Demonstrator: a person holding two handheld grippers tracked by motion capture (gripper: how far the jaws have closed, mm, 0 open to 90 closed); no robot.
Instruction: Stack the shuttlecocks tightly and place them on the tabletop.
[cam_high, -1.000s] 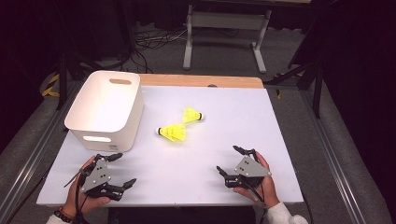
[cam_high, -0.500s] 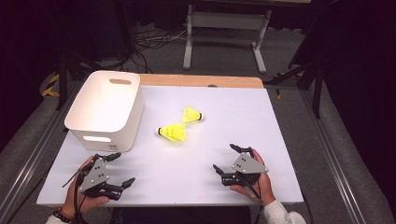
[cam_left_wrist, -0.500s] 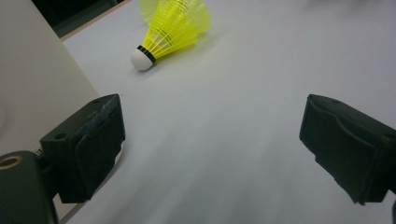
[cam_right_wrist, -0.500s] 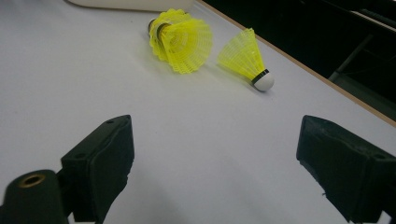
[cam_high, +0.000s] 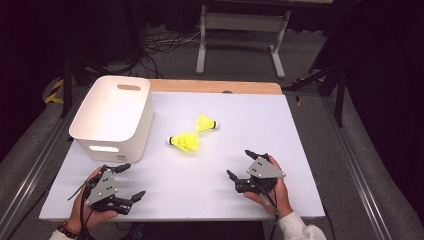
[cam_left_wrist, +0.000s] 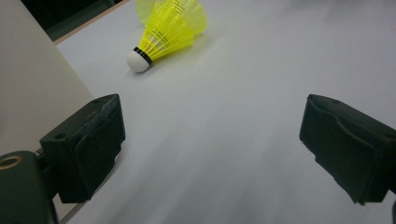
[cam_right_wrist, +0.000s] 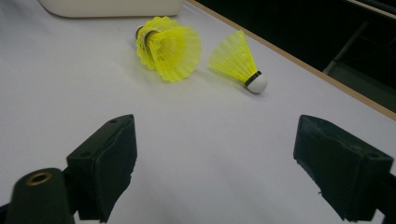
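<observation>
likely the step is reaching for the yellow shuttlecocks (cam_high: 186, 141) at mid-frame on the counter (cam_high: 300, 130). right gripper (cam_high: 246, 165) and left gripper (cam_high: 126, 182) sit low, jaws released; approach the near one cork-side, squeezing gently beside the white bin (cam_high: 112, 117).

The right gripper (cam_high: 242, 164) sits farther in over the desk (cam_high: 300, 130) than a second ago, a little nearer the shuttlecocks (cam_high: 186, 141).

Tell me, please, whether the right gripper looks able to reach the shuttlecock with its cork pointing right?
Probably yes: the right gripper is open, and bare table lies between it and that shuttlecock.
</observation>
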